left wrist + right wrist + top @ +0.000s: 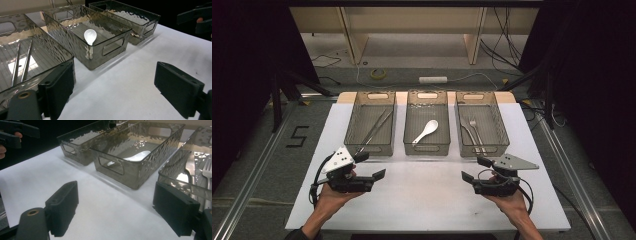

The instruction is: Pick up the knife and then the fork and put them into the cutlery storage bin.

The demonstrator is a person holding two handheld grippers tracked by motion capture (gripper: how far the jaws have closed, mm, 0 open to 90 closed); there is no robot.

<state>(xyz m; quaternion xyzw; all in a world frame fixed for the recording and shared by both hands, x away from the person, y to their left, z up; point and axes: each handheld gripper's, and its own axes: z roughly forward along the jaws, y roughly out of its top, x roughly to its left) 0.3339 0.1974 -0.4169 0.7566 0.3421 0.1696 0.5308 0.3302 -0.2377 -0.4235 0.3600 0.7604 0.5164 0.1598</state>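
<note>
Three smoky clear bins stand side by side at the back of the white table [422,195]. The left bin [368,150] holds long metal tongs [374,131] [21,62]. In the middle bin [427,150] lies a white spoon [426,131] [90,36] [137,157]. A fork [474,131] [207,172] and another metal utensil lie in the right bin [484,151]. My left gripper [371,166] [117,92] is open and empty, just in front of the left bin. Near the right bin's front, my right gripper [475,169] [117,212] is open and empty too.
Bare white tabletop lies between the two grippers and in front of the bins. Dark curtains flank the table. Behind it are a floor with cables, a roll of tape [378,74] and wooden furniture legs.
</note>
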